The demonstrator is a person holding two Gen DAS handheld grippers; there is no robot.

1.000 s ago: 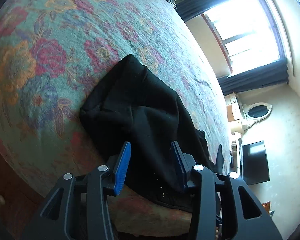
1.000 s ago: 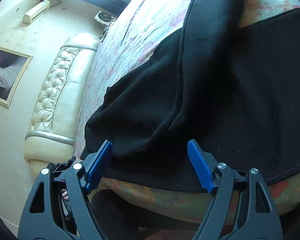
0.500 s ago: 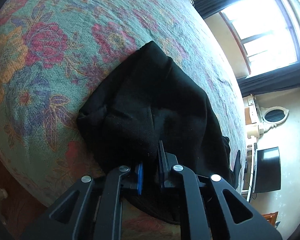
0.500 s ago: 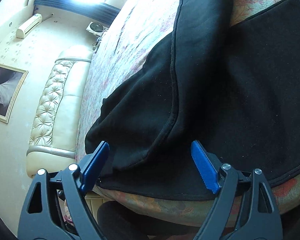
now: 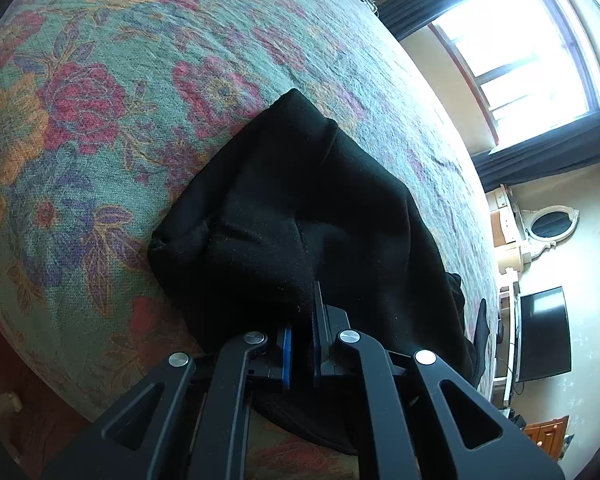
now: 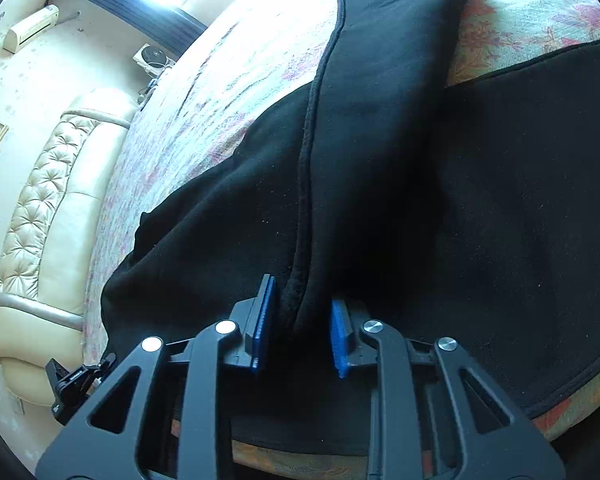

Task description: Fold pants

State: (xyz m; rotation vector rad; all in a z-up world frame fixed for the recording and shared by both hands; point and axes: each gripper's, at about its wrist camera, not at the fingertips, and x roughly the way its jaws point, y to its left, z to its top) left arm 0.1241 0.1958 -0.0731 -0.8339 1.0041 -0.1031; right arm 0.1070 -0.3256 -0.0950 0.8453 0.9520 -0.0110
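Observation:
Black pants (image 5: 300, 208) lie on the floral bedspread (image 5: 100, 80) near the bed's front edge. My left gripper (image 5: 302, 320) is shut on a bunched corner of the fabric, and the blue pads show only as thin strips. In the right wrist view the black pants (image 6: 380, 140) spread wide, with a folded strip and its seam running up the middle. My right gripper (image 6: 300, 312) is closing its jaws on the near end of that strip. The cloth is pinched between the blue pads (image 6: 264, 320).
The bed drops off just below both grippers. A padded cream headboard (image 6: 40, 216) stands at the left in the right wrist view. A bright window (image 5: 520, 52), an oval mirror (image 5: 552, 224) and a dark screen (image 5: 544, 336) line the far wall.
Both grippers went from open to shut on the pants: the left closed first and moved in over the fabric, the right snapped in on the folded strip in the last half second.

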